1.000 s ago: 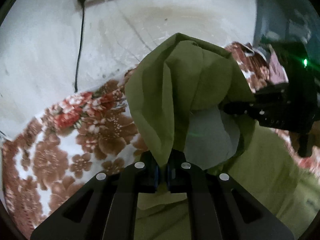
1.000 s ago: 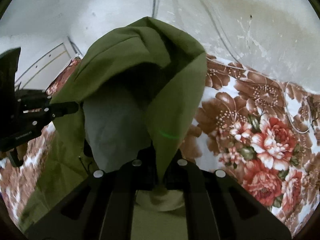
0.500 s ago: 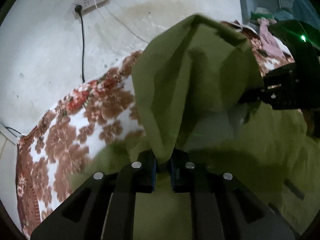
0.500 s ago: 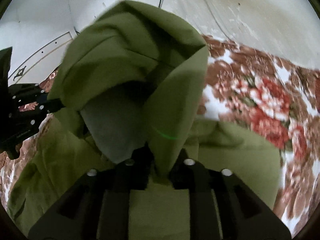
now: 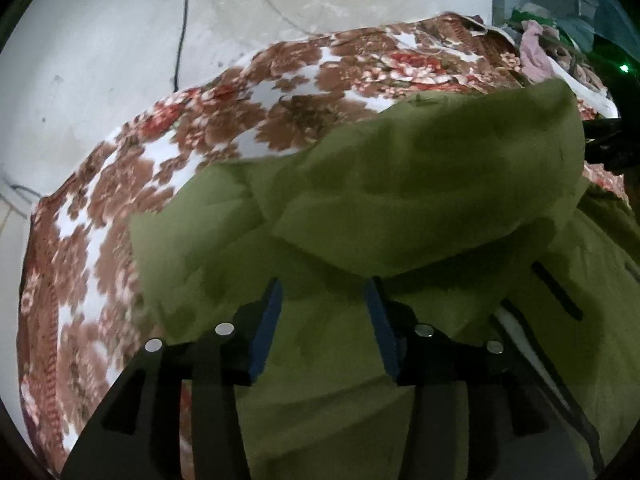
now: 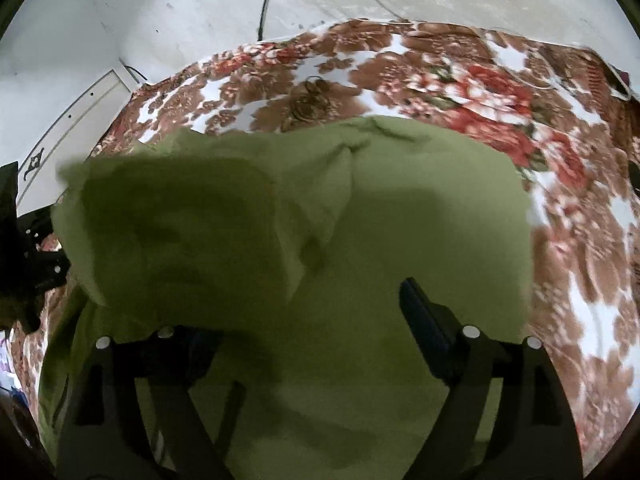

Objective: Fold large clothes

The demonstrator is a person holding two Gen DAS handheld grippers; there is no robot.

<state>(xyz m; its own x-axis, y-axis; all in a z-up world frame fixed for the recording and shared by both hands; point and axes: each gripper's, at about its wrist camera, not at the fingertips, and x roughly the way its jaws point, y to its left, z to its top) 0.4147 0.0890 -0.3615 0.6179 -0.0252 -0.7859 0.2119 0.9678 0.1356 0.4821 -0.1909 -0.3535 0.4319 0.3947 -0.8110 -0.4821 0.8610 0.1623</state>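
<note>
Tongs (image 5: 322, 300) (image 6: 312, 312) just opened, empty; olive garment (image 5: 420, 184) lies crosswise, folded.

Bare floral blanket (image 5: 120, 208) beyond, seemingly unobstructed

A bed covered by a floral blanket (image 5: 288, 92), patterned with brown and red flowers on white, fills the middle of the room. Behind the bed rises a pale, stained plaster wall (image 5: 100, 40). A black cable (image 5: 181, 28) hangs down this wall toward the bed's far edge. To the bed's right end lies a heap of pink and green clothes (image 5: 536, 52). Left of the bed stands a white panel with a thin dark outline (image 6: 72, 120). The light is dim.
</note>
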